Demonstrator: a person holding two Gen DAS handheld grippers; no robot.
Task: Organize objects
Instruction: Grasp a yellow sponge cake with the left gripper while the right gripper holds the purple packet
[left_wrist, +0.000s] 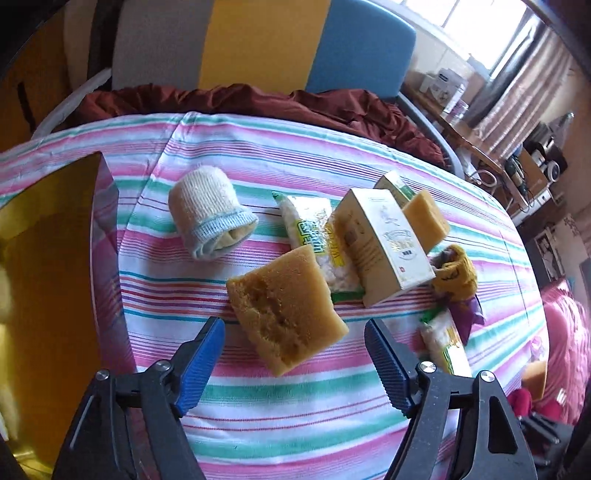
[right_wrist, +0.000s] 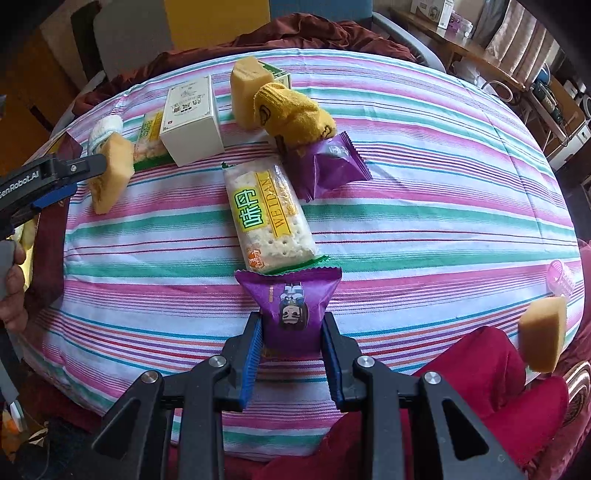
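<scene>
Now your right gripper (right_wrist: 291, 341) clenches the purple foil snack packet (right_wrist: 291, 301) at lower centre; your left gripper (left_wrist: 295, 354) gapes released around the yellow sponge block (left_wrist: 284, 314).

Both wrist views steeply down, sharing striped cloth (left_wrist: 258, 406)

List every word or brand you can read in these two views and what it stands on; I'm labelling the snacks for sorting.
"WEIDAN", beside large Chinese characters: cracker packet.
"GenRobot.AI", partly cut off at the frame edge: left gripper.
White box: printing too small to read.
Purple snack packet in the right gripper: cartoon figure, no legible words.
Second purple packet: logo blurred.
</scene>
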